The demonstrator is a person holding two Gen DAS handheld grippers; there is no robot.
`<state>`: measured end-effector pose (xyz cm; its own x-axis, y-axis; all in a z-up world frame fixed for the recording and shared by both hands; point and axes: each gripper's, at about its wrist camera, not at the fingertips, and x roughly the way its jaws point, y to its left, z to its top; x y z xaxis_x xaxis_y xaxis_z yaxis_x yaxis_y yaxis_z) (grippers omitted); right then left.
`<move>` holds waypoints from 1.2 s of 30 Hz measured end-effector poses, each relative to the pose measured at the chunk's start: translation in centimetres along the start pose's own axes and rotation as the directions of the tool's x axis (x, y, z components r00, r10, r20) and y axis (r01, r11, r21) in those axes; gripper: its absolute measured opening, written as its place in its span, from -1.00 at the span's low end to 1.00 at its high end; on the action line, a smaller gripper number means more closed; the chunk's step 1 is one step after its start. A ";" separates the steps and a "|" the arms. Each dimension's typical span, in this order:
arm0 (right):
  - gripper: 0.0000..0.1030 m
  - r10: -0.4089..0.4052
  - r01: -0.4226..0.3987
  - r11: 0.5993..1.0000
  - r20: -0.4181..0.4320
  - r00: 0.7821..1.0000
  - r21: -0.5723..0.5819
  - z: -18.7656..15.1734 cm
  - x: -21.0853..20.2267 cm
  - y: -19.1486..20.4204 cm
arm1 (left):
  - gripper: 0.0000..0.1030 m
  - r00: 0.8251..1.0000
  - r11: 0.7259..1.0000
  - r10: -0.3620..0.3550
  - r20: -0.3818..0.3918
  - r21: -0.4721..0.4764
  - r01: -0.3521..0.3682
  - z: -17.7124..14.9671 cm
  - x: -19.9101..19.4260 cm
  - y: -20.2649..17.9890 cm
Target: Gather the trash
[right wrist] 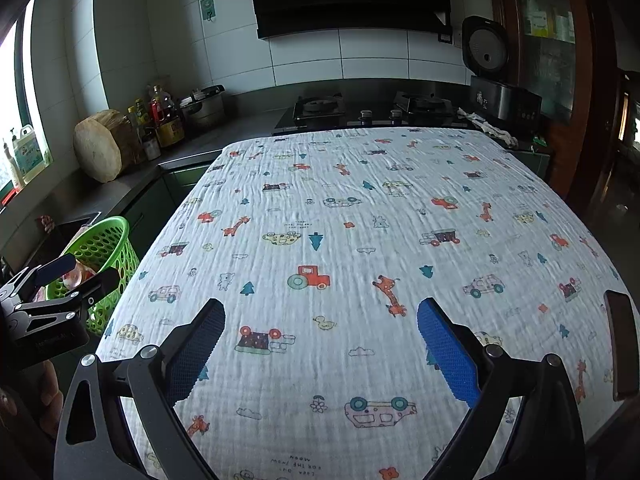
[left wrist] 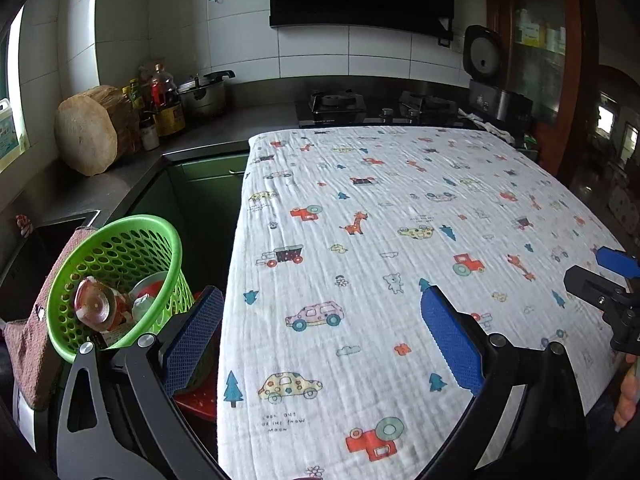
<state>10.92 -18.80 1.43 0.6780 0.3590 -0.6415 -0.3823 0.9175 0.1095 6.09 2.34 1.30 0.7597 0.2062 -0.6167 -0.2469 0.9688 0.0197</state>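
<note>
A green mesh basket (left wrist: 120, 256) stands tilted beside the table's left edge. It holds trash: a clear plastic lid (left wrist: 94, 300) and red-and-white wrappers (left wrist: 146, 296). My left gripper (left wrist: 320, 336) is open and empty, its left finger just off the table edge by the basket and its right one over the cloth. My right gripper (right wrist: 322, 352) is also open and empty, above the printed tablecloth (right wrist: 340, 240). In the right wrist view the basket (right wrist: 106, 248) lies far left, with the left gripper (right wrist: 78, 274) in front of it. No loose trash shows on the cloth.
A dark flat object (right wrist: 622, 348) lies at the table's right edge. A pink towel (left wrist: 36, 344) hangs beside the basket and a red plastic piece (left wrist: 196, 400) sits below it. Behind are a counter with a wooden block (left wrist: 90, 130), bottles, a pot, a stove (left wrist: 376, 108) and a rice cooker (right wrist: 496, 80).
</note>
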 end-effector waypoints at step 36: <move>0.86 -0.028 0.028 1.000 -0.002 1.000 0.006 -0.1 -0.2 -1.0 | 0.90 0.999 0.999 -0.025 -0.024 0.029 0.026 0.1 0.6 -1.2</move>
<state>11.09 -19.84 1.41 0.6868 0.3330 -0.6461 -0.3598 0.9281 0.0958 6.88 1.26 0.98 0.7513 0.1783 -0.6354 -0.2095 0.9774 0.0266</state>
